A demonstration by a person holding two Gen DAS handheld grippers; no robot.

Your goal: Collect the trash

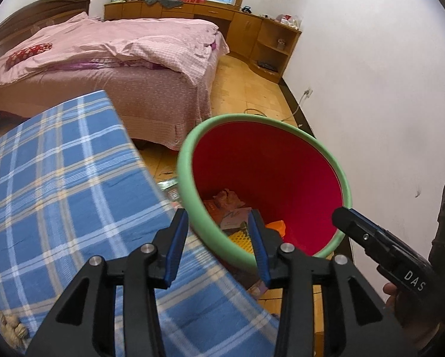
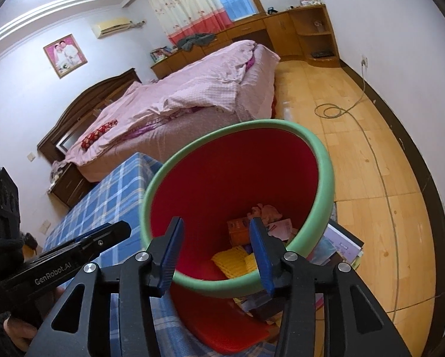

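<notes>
Over the bin mouth, the left hand-held gripper (image 1: 219, 223) and right hand-held gripper (image 2: 215, 232) hover spread and holding nothing. A drop-off step looks finished; the next move calls for finding more litter. Below, the red bin (image 2: 231, 172) with its green rim holds trash (image 2: 252, 238): yellow mesh, cartons, crumpled pink paper. It stands on the floor beside a blue plaid mattress (image 1: 59, 178), the pink bed (image 1: 118, 59) farther off
</notes>
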